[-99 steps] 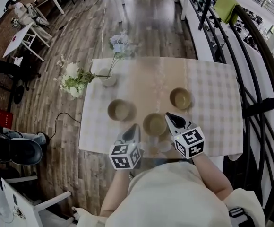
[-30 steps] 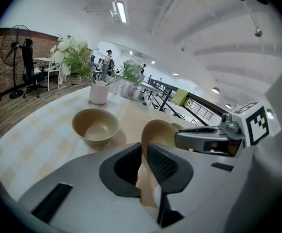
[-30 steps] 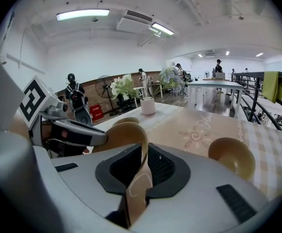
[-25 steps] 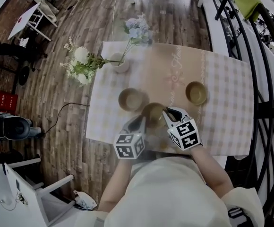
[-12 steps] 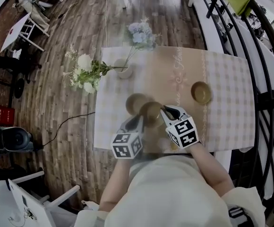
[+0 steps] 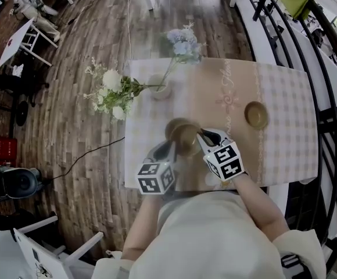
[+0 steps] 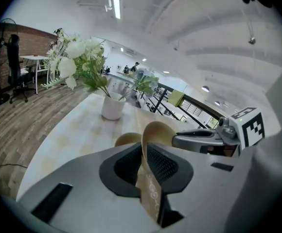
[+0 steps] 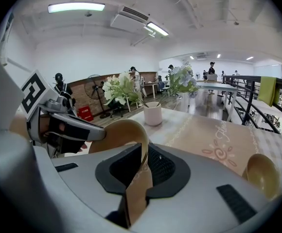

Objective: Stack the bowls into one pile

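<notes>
Near the vase, the left gripper and right gripper each clamp one bowl's rim, partly over a second bowl.

Grey left tongs and right tongs, black ribbed pads, black-and-white marker cubes, loose cream top.

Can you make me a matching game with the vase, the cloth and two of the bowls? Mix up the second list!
1 vase
2 cloth
3 held bowl
4 lone bowl

a right side of the cloth
b partly checked
c partly over another bowl
d holds flowers

Pairs: 1-d, 2-b, 3-c, 4-a
</notes>
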Motion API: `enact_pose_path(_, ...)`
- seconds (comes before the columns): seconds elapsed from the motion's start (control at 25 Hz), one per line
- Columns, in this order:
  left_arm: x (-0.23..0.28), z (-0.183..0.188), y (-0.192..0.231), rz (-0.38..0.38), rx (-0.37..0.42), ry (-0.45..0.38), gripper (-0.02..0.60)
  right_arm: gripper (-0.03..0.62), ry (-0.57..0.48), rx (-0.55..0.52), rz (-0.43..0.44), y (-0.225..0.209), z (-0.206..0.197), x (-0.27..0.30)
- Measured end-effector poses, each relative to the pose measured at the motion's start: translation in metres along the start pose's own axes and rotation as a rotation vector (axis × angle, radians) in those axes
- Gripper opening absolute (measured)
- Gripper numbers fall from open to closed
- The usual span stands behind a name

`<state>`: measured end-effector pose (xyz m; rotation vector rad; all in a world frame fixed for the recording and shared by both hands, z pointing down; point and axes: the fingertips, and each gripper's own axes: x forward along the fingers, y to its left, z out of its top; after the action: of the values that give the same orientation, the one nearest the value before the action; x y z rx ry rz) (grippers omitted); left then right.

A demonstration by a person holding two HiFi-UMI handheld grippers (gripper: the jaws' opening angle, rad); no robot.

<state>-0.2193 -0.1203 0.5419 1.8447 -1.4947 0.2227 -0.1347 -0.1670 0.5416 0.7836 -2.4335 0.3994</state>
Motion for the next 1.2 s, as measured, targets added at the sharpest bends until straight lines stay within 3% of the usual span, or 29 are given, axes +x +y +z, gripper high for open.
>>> enact_pose_path(0.64, 0.021, -0.002, 0.038, -0.025, 0.026, 0.073, 0.035, 0.035, 0.069, 0.012, -0.062, 0.003, -0.008, 0.038)
enact_pose_path(0.92, 0.033, -0.007, 0.053, 0.015, 0.059, 0.102, 0.035, 0.036, 0.099, 0.035, -0.121, -0.006, -0.017, 0.047)
enact_pose_path(1.2, 0.035, -0.008, 0.060, -0.019, 0.027, 0.109, 0.035, 0.037, 0.131, 0.049, -0.154, -0.011, -0.027, 0.050)
